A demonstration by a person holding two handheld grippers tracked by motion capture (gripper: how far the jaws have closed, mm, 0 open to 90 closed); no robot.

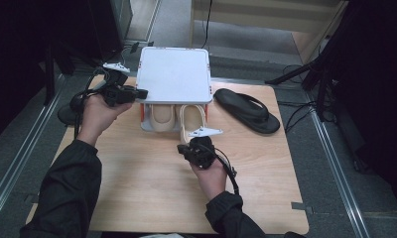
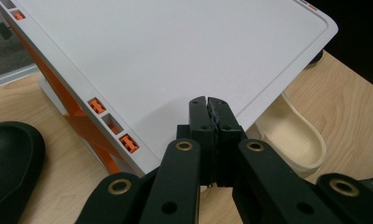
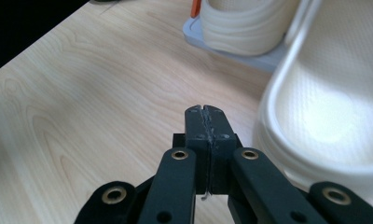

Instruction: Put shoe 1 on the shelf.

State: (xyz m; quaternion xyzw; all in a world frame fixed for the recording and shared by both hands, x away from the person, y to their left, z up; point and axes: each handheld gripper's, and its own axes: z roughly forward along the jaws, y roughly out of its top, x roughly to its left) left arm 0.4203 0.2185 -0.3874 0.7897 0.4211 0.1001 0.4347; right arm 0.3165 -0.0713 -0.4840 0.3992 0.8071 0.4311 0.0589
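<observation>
Under white rack (image 1: 174,74) | 2 cream slippers (image 1: 192,119), ribbed soles | both claws (image 3: 206,109) clenched, empty

The near half of the wooden table (image 1: 152,198) is lying bare, giving both hands free passage. Farther back, the white shoe rack (image 1: 174,74) is blocking the middle, its shelf overhanging two cream slippers (image 1: 192,119). A black flip-flop (image 1: 247,110) is occupying the right rear; another black shoe (image 2: 10,163) is crowding the left edge.
</observation>
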